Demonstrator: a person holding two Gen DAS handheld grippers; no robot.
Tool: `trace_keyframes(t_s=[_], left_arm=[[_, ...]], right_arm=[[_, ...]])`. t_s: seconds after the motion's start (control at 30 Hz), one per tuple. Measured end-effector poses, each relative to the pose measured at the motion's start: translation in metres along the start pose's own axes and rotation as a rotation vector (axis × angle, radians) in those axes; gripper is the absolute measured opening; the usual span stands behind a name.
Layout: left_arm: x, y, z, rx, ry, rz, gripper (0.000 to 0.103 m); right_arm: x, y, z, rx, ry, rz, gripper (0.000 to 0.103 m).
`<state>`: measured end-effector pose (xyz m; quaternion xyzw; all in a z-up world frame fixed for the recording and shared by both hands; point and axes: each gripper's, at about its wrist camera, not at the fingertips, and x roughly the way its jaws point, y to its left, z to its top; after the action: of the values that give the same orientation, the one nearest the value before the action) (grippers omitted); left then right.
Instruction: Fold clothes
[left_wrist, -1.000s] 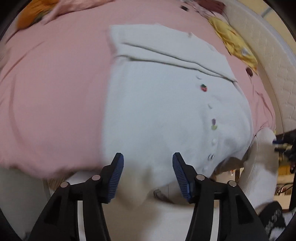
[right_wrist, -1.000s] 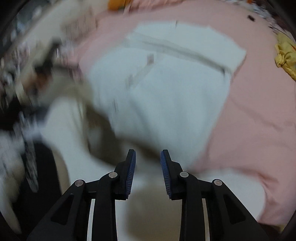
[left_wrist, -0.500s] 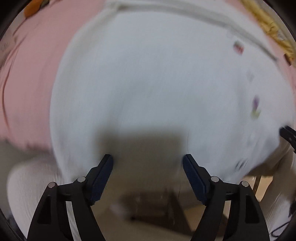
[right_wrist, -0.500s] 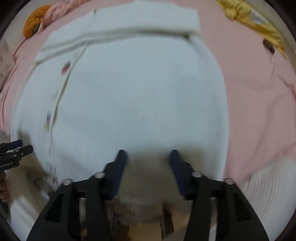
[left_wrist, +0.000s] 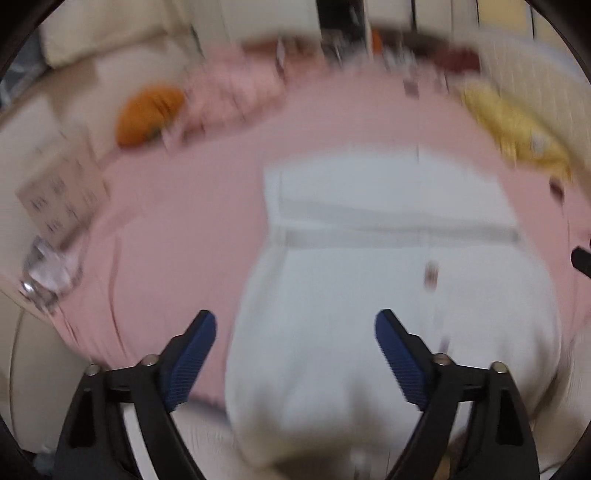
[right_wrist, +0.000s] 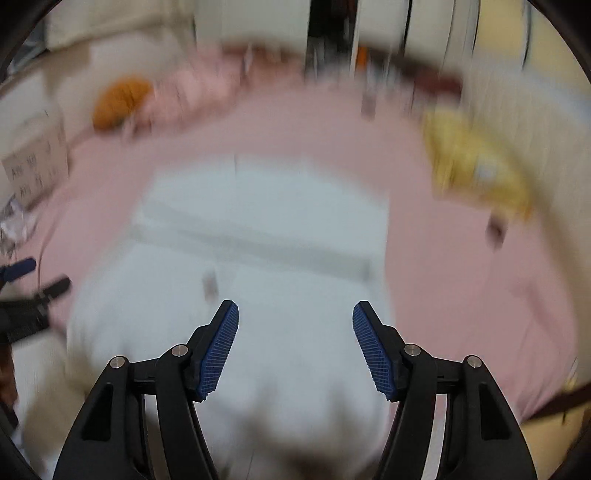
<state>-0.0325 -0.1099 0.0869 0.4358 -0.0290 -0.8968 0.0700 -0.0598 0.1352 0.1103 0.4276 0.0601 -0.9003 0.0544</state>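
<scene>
A white knit cardigan (left_wrist: 388, 266) lies on the pink bedsheet (left_wrist: 177, 221), its far part folded into a band across it; both views are motion-blurred. Its near edge hangs over the bed's front edge. My left gripper (left_wrist: 295, 332) is open wide, above the cardigan's near left part, holding nothing. My right gripper (right_wrist: 295, 325) is open over the cardigan (right_wrist: 280, 258) at its near middle, empty. The left gripper shows at the right view's left edge (right_wrist: 26, 291).
An orange cushion (left_wrist: 147, 110) and pink bedding (left_wrist: 236, 88) lie at the far left of the bed. A yellow garment (right_wrist: 476, 170) lies at the far right by a padded white headboard (left_wrist: 528, 81). A cardboard box (left_wrist: 59, 195) stands left.
Both grippers have pulled up and back from the cardigan, so more of the bed and room shows. Both jaws have opened wider. The cardigan stays on the sheet.
</scene>
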Motion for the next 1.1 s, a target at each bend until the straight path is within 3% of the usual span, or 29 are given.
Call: trace_keyframes(t_s=[0.07, 0.17, 0.47, 0.7, 0.8, 0.97, 1.1], left_arm=[[-0.002, 0.003, 0.001, -0.021, -0.036, -0.011, 0.098], [-0.004, 0.007, -0.001, -0.050, -0.075, -0.030, 0.098], [0.011, -0.009, -0.028, -0.087, 0.042, -0.079, 0.098], [0.037, -0.004, -0.032, -0.107, 0.083, -0.118, 0.098], [0.057, -0.005, -0.039, -0.124, 0.108, -0.151, 0.098], [0.090, -0.009, -0.056, -0.099, 0.149, -0.130, 0.098], [0.124, -0.004, -0.067, -0.156, 0.271, -0.144, 0.098]], right_arm=[[-0.017, 0.019, 0.025, -0.028, -0.129, -0.026, 0.068], [-0.014, 0.030, 0.032, -0.033, -0.113, 0.003, 0.068], [-0.014, 0.046, 0.017, -0.032, -0.042, 0.008, 0.068], [0.001, 0.063, 0.027, -0.090, -0.018, 0.004, 0.068], [0.022, 0.072, 0.039, -0.147, -0.021, 0.048, 0.068], [0.079, 0.099, 0.080, -0.299, -0.011, 0.197, 0.068], [0.133, 0.134, 0.111, -0.414, 0.042, 0.290, 0.068]])
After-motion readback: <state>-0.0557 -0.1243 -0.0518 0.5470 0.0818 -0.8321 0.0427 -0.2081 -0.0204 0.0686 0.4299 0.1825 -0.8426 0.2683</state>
